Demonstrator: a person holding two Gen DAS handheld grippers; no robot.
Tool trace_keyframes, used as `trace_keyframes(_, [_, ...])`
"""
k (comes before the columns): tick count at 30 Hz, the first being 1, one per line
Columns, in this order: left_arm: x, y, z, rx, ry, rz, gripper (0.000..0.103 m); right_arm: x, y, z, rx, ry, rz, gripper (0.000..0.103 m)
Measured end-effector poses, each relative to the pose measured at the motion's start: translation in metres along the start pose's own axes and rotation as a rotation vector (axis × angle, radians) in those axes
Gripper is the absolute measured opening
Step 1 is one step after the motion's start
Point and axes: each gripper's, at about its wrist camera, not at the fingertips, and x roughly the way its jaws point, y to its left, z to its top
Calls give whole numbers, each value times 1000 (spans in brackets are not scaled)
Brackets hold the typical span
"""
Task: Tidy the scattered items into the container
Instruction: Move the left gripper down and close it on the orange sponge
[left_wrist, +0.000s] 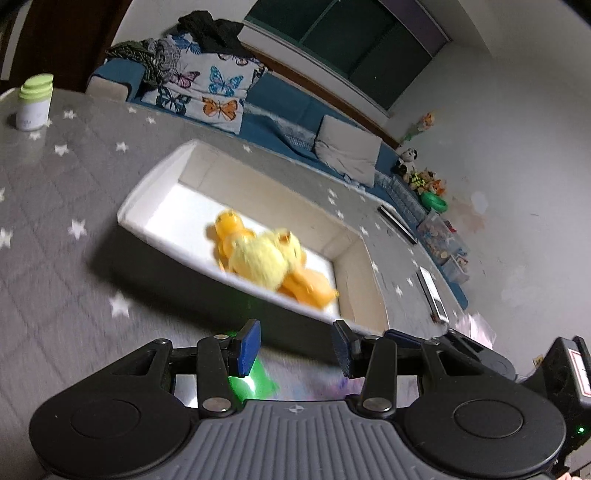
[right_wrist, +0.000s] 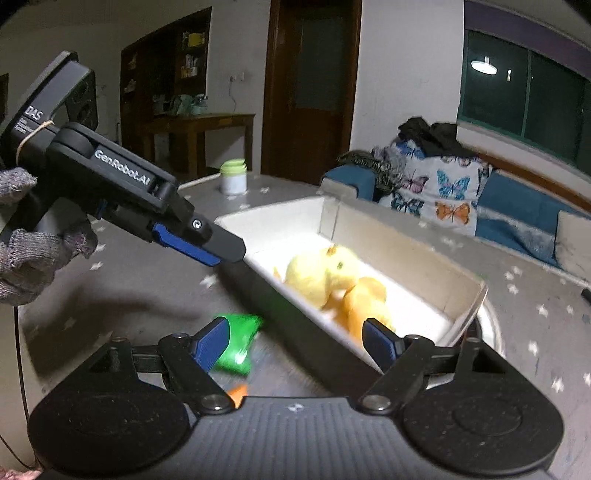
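A white open box (left_wrist: 155, 192) (right_wrist: 399, 229) stands on the grey star-patterned tablecloth. A yellow plush duck (left_wrist: 262, 258) (right_wrist: 325, 277) with orange feet lies inside it. A green packet (right_wrist: 238, 341) (left_wrist: 255, 380) lies on the cloth in front of the box, close to my right gripper's left finger. My left gripper (left_wrist: 295, 347) is open and empty, above the box's near wall; it also shows in the right wrist view (right_wrist: 207, 243), held by a gloved hand. My right gripper (right_wrist: 295, 343) is open and empty, low over the cloth beside the packet.
A white jar with a green lid (left_wrist: 35, 103) (right_wrist: 233, 179) stands at the table's far side. A blue sofa with butterfly cushions (left_wrist: 210, 92) (right_wrist: 443, 188) runs behind the table. A small orange item (right_wrist: 238, 393) lies near my right gripper's base.
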Motion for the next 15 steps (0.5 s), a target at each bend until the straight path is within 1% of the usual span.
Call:
trace_keyframes(2, [-3, -3, -11, 2, 3, -1, 45, 0, 6, -9, -1, 21, 9, 77])
trace_keyframes(6, [4, -6, -31, -3, 46, -7, 45, 1, 15, -26, 0, 61, 22, 74])
trace_keyframes(8, [9, -6, -39, -5, 70, -11, 45, 1, 18, -33, 6, 76, 25, 69])
trace_keyframes(11, [17, -7, -48, -13, 100, -15, 45, 1, 21, -44, 13, 97, 29, 69])
trace_keyframes(15, [22, -7, -54, -20, 116, -16, 45, 0, 21, -53, 24, 117, 41, 69])
